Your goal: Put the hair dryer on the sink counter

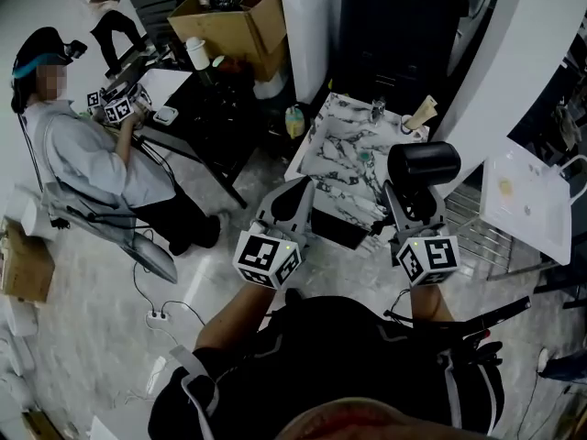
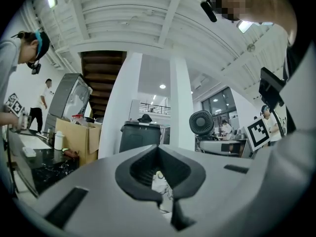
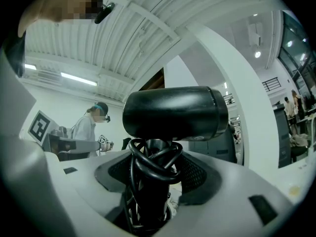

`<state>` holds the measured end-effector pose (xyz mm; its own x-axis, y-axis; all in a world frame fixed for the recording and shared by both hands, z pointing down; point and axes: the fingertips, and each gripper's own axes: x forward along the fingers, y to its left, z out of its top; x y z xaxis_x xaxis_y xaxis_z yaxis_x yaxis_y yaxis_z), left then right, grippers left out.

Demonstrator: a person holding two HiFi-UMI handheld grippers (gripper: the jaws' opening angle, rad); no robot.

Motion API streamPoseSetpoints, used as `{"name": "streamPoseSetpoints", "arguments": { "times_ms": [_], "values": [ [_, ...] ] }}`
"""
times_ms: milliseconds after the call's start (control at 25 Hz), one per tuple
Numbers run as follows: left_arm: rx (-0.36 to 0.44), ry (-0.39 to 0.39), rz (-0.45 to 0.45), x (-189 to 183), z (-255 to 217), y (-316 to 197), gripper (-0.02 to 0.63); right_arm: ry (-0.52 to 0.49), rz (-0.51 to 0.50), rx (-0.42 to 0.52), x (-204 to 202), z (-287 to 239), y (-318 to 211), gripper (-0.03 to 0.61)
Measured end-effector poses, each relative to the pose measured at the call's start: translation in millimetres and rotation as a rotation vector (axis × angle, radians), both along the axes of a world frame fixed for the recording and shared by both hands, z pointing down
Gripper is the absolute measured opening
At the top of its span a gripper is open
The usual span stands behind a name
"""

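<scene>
In the head view my right gripper (image 1: 409,200) is shut on the handle of a black hair dryer (image 1: 424,164), which stands upright over the near right corner of the marble-patterned sink counter (image 1: 336,159). The right gripper view shows the dryer's barrel (image 3: 175,113) lying crosswise above the jaws, its black cord (image 3: 150,164) looped round the handle that the right gripper (image 3: 150,196) holds. My left gripper (image 1: 296,193) hovers at the counter's near left edge. Its jaws meet with nothing between them in the left gripper view (image 2: 165,204).
A faucet (image 1: 377,110) and a beige item (image 1: 423,113) sit at the counter's far side. A seated person (image 1: 87,149) works at a black desk (image 1: 197,131) on the left. A cardboard box (image 1: 234,16), a white column (image 1: 307,26) and a wire rack (image 1: 477,232) stand around.
</scene>
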<state>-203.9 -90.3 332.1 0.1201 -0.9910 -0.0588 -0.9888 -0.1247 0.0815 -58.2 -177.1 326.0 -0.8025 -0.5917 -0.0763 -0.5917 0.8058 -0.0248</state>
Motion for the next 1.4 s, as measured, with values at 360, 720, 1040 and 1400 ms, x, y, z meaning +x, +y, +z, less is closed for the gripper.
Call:
{"name": "streamPoseSetpoints", "arguments": {
  "times_ms": [360,720,1040,1400],
  "values": [
    [0.001,-0.012,0.029,-61,1,6,0.006,-0.019,0.030,-0.012,-60,3,1,0.265],
    [-0.006,0.009,0.053,-101,11,4,0.005,-0.009,0.066,-0.060,-99,18,-6,0.265],
    [-0.022,0.042,0.027,-122,25,-31,0.005,0.025,0.026,-0.081,-127,31,-38,0.265],
    [-0.041,0.044,-0.034,-138,27,-83,0.005,0.067,-0.061,-0.098,-157,52,-97,0.265]
  ]
}}
